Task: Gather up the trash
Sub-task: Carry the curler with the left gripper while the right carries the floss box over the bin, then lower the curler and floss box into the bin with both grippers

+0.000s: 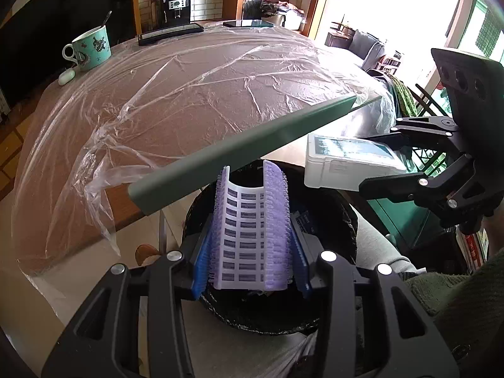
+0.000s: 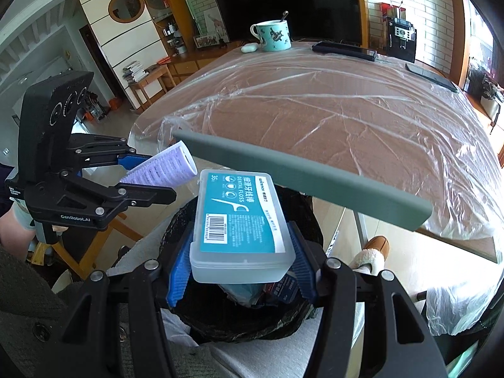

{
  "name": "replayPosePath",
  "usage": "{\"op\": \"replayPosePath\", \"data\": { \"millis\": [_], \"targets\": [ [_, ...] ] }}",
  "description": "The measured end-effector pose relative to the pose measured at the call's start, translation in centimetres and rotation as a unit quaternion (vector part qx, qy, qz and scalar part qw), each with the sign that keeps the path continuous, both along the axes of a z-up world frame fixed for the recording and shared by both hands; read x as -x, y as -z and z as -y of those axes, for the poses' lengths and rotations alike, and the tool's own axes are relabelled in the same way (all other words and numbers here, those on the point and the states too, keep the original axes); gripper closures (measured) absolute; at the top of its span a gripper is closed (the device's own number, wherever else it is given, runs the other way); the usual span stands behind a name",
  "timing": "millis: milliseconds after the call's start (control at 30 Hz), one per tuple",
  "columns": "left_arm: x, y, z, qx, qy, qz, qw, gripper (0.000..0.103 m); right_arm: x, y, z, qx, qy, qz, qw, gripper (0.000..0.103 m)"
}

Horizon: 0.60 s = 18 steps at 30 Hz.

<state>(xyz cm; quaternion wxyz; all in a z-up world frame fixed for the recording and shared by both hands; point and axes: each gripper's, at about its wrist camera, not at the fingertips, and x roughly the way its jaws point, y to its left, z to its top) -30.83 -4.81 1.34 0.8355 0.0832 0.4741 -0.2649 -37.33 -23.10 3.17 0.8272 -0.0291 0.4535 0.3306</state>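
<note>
On the left, the left gripper [image 1: 250, 245] was clamped on a purple hair roller [image 1: 250, 230], its blue pads [image 1: 201, 267] pressing the bristly sides, and held it just above the open mouth of the black-lined trash bin [image 1: 346, 220]. The roller looked very light and springy, a hollow slotted tube that would probably flex under pressure; its bristles likely gave good friction, so a side grip across the middle seemed sound. Further right, the right gripper [image 2: 242, 267] was closed on a clear plastic dental floss box [image 2: 241, 220] with a teal label, gripped at its near end by the two long sides, and it hung over the same bin, where other rubbish already lay. The box appeared stiff, smooth and light, perhaps slippery, so it could slide out if the hold eased. Beyond both, the worktop [image 2: 346, 119] lay under crinkled clear plastic sheet, carrying a patterned mug [image 2: 272, 36] with a spoon at its far edge, well apart from the bin.
</note>
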Motion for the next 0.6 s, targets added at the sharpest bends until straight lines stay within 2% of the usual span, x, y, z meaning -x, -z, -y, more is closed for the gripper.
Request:
{"op": "replayPosePath", "data": {
  "millis": [267,600],
  "targets": [
    [0.3,1.6,0.1,-0.008,0.000,-0.018,0.9998,0.059,0.3,1.4,0.1,0.010,0.001,-0.020,1.000,0.048],
    [-0.1,3.9,0.6,-0.035,0.001,-0.031,0.9989,0.059,0.0,3.6,-0.5,0.030,0.006,-0.039,0.999,0.048]
  ]
}}
